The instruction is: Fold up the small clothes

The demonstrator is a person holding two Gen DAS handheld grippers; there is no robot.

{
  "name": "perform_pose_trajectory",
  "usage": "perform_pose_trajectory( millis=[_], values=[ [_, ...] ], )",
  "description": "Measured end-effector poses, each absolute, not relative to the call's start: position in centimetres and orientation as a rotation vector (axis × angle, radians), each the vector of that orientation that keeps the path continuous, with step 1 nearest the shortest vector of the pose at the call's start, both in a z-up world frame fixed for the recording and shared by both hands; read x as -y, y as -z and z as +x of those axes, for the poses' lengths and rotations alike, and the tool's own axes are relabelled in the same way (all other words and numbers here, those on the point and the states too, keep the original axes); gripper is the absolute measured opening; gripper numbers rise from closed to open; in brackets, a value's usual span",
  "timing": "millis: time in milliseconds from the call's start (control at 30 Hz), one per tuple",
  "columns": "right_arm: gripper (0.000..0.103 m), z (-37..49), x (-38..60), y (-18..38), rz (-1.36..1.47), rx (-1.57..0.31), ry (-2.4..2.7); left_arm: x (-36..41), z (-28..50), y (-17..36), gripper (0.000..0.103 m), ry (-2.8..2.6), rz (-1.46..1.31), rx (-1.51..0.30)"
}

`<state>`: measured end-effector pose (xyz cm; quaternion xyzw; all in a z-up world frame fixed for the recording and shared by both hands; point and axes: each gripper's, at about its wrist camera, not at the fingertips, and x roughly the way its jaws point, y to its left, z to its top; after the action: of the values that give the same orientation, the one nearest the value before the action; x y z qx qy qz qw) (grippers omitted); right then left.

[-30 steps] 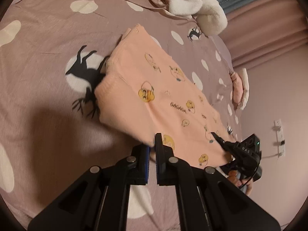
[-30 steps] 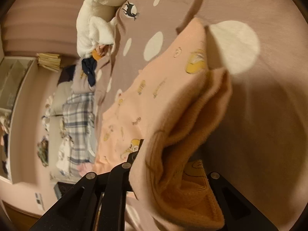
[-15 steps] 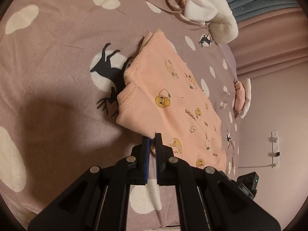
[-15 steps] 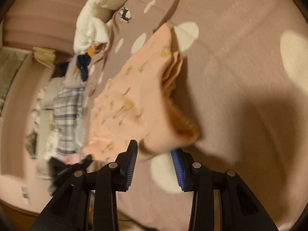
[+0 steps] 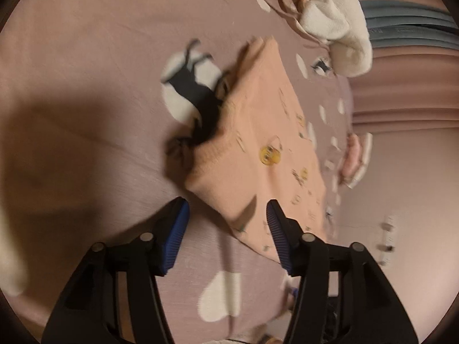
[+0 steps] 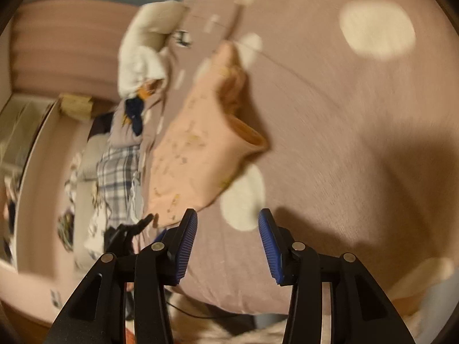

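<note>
Both hand-held grippers have just been opening, dropping the peach garment (image 5: 258, 143); it lies folded on the bed (image 5: 86, 86). Left hand-held gripper (image 5: 228, 223) and right hand-held gripper (image 6: 228, 229) released, empty.

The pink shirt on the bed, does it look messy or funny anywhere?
A bit. The pink shirt lies folded on the bed, but one cuffed end on the right edge gapes open and sticks up, showing its orange inside, so the fold is not flat there. Both grippers are open and hold nothing.
</note>
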<state>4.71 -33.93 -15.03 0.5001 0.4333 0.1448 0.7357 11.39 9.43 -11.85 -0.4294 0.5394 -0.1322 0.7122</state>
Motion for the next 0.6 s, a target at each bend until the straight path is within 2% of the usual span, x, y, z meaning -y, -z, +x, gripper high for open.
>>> perform_pose_trajectory(
  millis=[133, 200, 267, 467, 533, 600],
  values=[
    [0.048, 6.2, 32.6, 15.7, 1.090, -0.982, -0.340, -8.3, 12.1, 10.9, 0.056, 0.314, -0.911, -1.151],
    [0.054, 6.9, 32.2, 15.4, 1.062, -0.991, -0.355, -7.6, 12.8, 10.5, 0.058, 0.330, -0.901, -1.111],
    [0.064, 7.5, 31.9, 14.9, 1.042, -0.983, -0.363, -6.8, 13.8, 10.5, 0.060, 0.339, -0.899, -1.082],
    [0.065, 8.7, 31.8, 14.4, 0.970, -0.986, -0.331, -5.0, 18.3, 11.1, 0.058, 0.276, -0.871, -1.073],
    [0.065, 9.0, 31.7, 14.5, 0.952, -0.985, -0.334, -4.6, 19.4, 11.0, 0.053, 0.271, -0.870, -1.072],
    [0.065, 9.2, 31.8, 14.7, 0.936, -0.988, -0.335, -4.2, 20.3, 11.2, 0.033, 0.220, -0.839, -1.093]
  ],
)
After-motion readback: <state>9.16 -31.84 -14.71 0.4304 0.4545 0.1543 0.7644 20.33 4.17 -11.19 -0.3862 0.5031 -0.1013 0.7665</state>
